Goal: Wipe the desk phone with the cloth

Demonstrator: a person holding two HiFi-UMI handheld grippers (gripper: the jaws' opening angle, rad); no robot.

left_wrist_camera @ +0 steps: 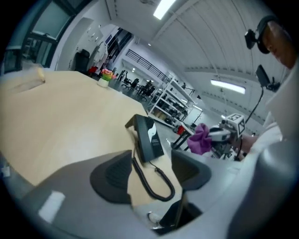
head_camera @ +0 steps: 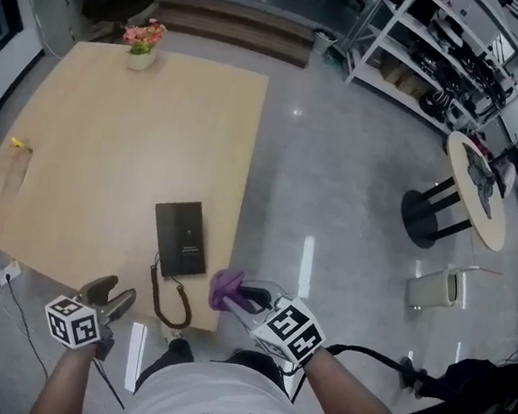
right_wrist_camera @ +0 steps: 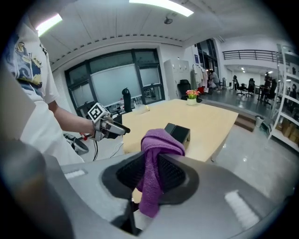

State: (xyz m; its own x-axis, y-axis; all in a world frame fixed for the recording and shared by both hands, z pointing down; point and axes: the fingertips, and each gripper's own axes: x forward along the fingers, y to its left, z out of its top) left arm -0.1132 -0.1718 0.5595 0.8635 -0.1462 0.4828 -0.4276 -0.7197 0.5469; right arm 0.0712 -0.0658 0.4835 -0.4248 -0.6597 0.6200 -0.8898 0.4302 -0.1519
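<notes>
Wipe not started, as far as the views show. The right gripper (right_wrist_camera: 149, 173) is clamped on the purple cloth (right_wrist_camera: 156, 149), which is bunched between the pads with one end sticking up past the jaw tips and the other hanging below. The cloth is in the air at the near table edge and is not touching the desk phone (head_camera: 180, 238), which lies ahead of the right gripper's tips and slightly to their left. The left gripper (left_wrist_camera: 149, 172) has its jaws wide apart with nothing between the pads; the phone and its coiled cord (left_wrist_camera: 152, 179) show through the gap, ahead of it on the table (head_camera: 105, 153). The cord loops off the phone's near end toward the left gripper. Left to do, by my judgement: bring the cloth down onto the phone and do all the wiping, with the left gripper maybe steadying the phone. Counts: one phone, one cord, one cloth, two grippers, one flower pot (head_camera: 143, 44) at the far edge, well beyond both grippers.
</notes>
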